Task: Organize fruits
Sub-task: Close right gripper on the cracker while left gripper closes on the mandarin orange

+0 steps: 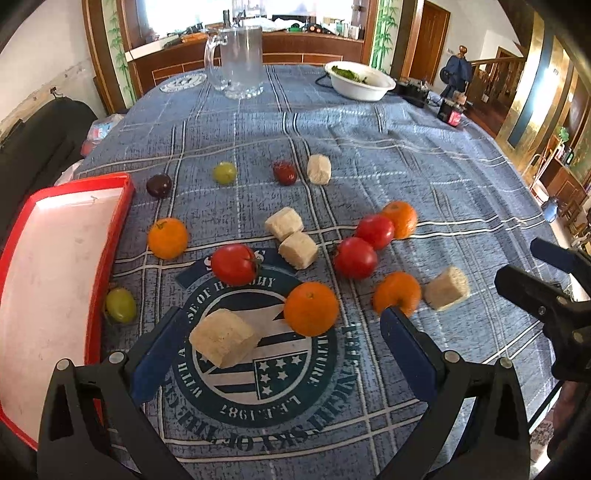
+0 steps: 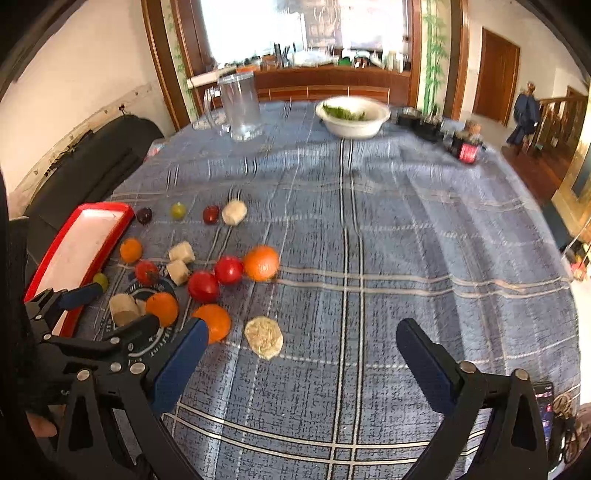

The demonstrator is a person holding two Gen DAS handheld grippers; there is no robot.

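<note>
Red tray point(image 1: 110, 236) edge touches green grape point(image 1: 120, 305).

Scattered fruits point(image 1: 312, 308) beside red tray point(image 1: 55, 277)

bright window point(image 2: 258, 26), wooden door point(image 2: 496, 77), staircase point(image 1: 495, 81)

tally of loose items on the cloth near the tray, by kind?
Oranges: 4
Red tomatoes: 3
Green grapes: 2
Dark purple grape: 1
Small dark red fruit: 1
Beige blocks: 5
Total: 16
</note>
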